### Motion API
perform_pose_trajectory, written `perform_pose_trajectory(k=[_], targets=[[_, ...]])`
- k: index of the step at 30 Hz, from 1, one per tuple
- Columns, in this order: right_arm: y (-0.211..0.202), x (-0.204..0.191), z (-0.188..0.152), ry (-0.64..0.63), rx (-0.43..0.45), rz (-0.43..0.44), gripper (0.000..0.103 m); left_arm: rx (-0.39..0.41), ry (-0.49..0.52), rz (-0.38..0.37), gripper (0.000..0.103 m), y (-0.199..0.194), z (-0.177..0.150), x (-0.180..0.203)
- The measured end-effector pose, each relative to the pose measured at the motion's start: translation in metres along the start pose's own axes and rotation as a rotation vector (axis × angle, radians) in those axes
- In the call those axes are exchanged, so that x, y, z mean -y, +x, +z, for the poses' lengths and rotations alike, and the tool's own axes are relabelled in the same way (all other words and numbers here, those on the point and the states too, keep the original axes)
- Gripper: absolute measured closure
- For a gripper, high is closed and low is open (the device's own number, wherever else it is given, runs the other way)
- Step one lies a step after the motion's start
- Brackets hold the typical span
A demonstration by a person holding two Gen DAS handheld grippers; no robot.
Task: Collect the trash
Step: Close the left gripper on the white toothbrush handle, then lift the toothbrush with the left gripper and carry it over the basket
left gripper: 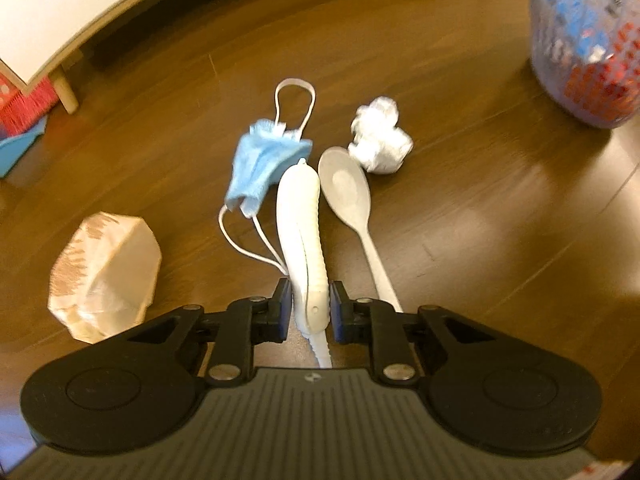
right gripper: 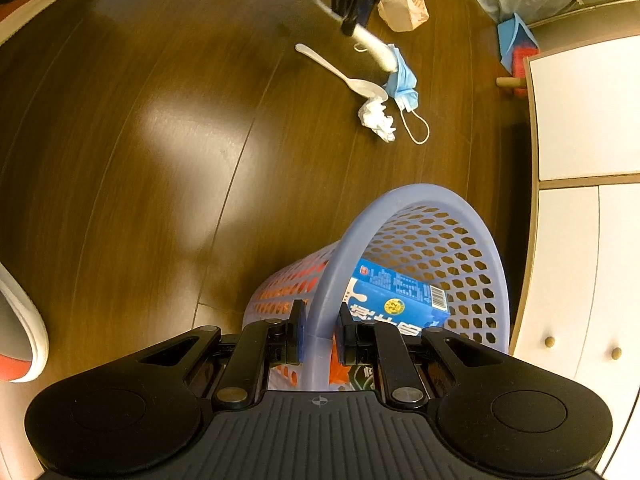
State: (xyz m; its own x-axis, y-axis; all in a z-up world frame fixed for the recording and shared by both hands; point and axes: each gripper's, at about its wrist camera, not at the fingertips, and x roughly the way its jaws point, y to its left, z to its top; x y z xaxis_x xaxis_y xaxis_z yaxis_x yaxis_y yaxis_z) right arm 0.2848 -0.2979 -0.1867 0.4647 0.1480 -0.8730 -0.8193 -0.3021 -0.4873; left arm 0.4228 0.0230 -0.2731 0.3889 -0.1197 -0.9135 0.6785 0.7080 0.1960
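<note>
Plastic first: squeezing the white tongs [left gripper: 302, 232] near their back end with the left gripper [left gripper: 310, 308], jaws pressing on both sides. Keeping the two arms of the tongs narrow, nearly together, tips pointing forward. Reaching the edge of the blue face mask [left gripper: 260, 164] with those tips; hard to tell if pinching it or only touching.

Lying just left of the tongs on the brown wood floor [left gripper: 480, 240]: the mask, with its white loops trailing ahead of and beside them. Lying just right of the tongs: a white plastic spoon [left gripper: 346, 184], bowl up. Sitting past the spoon, ahead and right of the tong tips: a scrunched white tissue [left gripper: 380, 140]. Resting well to the left: a crumpled tan wrapper [left gripper: 104, 276].

Standing far off to the right of the tongs: the purple mesh basket [right gripper: 400, 208]. Clamping its rim with the right gripper [right gripper: 320, 336], tipping it. Holding a blue carton [right gripper: 396, 296] inside.
</note>
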Motion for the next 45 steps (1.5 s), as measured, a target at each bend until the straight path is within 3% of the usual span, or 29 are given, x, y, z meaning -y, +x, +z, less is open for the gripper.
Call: perform_pose_trajectory(k=[12,23,32,45], targets=[[0.002,-0.002,-0.002,-0.023,-0.004,-0.007,0.092,0.200,0.015,-0.041,0.087,-0.089,0.052,0.011],[0.004,-0.005,-0.003,-0.065,-0.006,-0.015,0.092,0.371,0.099,-0.133,0.087,-0.136,0.122,0.063],[0.004,-0.007,-0.007,-0.072,-0.003,-0.017,0.092,0.428,0.142,-0.182,0.087,-0.144,0.153,0.095],[0.006,-0.008,-0.011,-0.105,-0.009,-0.019,0.092,0.436,0.193,-0.206,0.087,-0.145,0.153,0.107]])
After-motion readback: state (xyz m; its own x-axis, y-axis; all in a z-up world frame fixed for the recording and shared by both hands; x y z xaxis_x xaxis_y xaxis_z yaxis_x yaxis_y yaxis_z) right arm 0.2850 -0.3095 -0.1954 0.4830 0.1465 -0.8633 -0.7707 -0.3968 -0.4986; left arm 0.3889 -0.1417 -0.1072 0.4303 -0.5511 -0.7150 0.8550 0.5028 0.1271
